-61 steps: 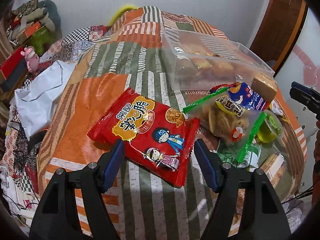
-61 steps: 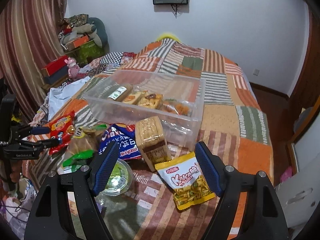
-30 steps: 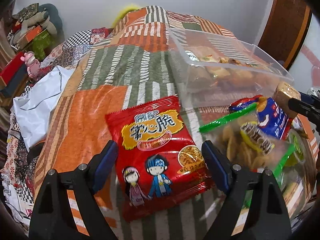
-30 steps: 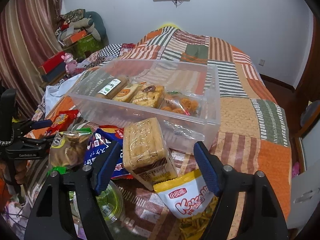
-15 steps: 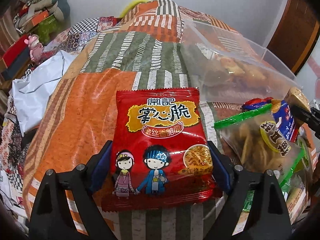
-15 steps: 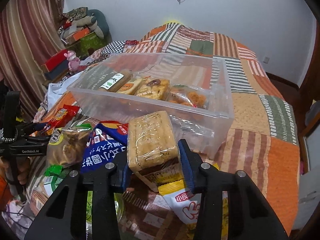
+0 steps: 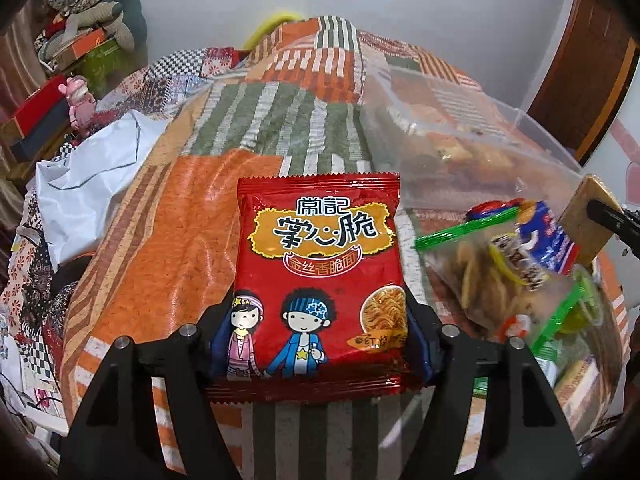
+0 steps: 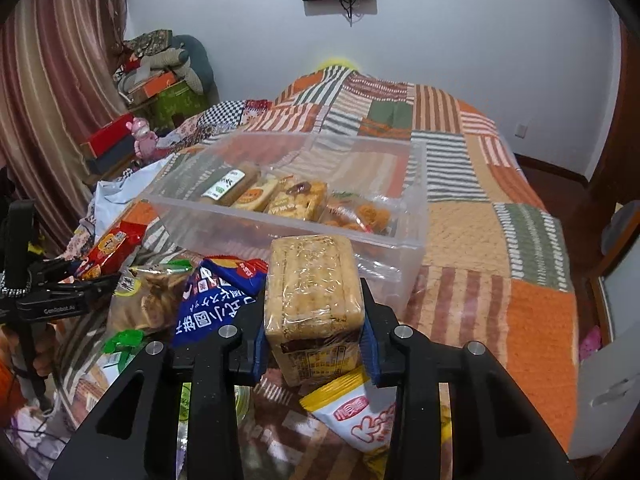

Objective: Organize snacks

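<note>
My left gripper point(image 7: 318, 344) is shut on a red noodle snack bag point(image 7: 320, 272) and grips its lower part above the patchwork bed. The bag also shows in the right wrist view point(image 8: 114, 246). My right gripper point(image 8: 314, 346) is shut on a wrapped block of biscuits point(image 8: 312, 296), held upright in front of the clear plastic bin point(image 8: 404, 252). The bin holds several snack packs point(image 8: 280, 198). The bin also shows at the right of the left wrist view point(image 7: 520, 128).
Loose snacks lie beside the bin: a blue bag point(image 8: 216, 304), a clear bag of cookies point(image 8: 148, 300), a yellow Kaka bag point(image 8: 356, 416) and a green cup point(image 7: 580, 312). A white bag point(image 7: 88, 172) lies at the bed's left edge. Boxes and a pink toy point(image 8: 142, 136) stand at the far left.
My left gripper closed in around the red snack bag and now grips it. My right gripper closed on the biscuit block and lifted it slightly toward the bin.
</note>
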`<state>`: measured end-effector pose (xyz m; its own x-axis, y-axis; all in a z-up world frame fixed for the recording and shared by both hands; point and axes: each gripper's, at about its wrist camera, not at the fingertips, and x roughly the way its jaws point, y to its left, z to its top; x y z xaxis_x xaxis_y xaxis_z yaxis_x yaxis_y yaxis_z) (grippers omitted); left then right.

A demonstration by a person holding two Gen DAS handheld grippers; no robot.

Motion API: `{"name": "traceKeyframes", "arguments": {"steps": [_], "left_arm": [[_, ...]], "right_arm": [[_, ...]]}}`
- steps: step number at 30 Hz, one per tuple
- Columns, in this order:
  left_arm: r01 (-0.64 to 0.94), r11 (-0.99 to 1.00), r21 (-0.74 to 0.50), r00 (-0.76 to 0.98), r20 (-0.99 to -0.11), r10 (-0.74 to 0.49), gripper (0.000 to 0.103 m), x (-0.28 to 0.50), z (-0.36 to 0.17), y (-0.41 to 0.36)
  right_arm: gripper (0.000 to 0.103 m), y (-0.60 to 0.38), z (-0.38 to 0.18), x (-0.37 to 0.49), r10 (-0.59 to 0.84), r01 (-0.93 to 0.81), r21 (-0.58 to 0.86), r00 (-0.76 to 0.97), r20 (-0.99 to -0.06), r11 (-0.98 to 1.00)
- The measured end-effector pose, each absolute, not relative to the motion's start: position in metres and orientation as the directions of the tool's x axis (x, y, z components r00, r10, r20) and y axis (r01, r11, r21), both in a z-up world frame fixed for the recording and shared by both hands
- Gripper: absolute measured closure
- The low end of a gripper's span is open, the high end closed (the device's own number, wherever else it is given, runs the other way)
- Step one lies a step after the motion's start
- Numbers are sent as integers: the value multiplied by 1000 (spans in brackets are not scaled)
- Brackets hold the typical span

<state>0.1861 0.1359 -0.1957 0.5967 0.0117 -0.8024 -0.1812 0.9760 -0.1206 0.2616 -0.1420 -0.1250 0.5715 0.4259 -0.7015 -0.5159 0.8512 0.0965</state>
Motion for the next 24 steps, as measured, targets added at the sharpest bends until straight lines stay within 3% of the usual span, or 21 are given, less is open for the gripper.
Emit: {"name": "traceKeyframes", "arguments": {"steps": [12, 24], "left_arm": [[-114, 988, -103, 701, -713, 6, 34, 186, -136, 111], [-39, 995, -91, 733, -679, -33, 34, 228, -108, 85]], "right_arm": [[70, -149, -90, 257, 439, -511, 81, 637, -634, 856], [70, -150, -71, 276, 440, -499, 67, 684, -582, 864]]}}
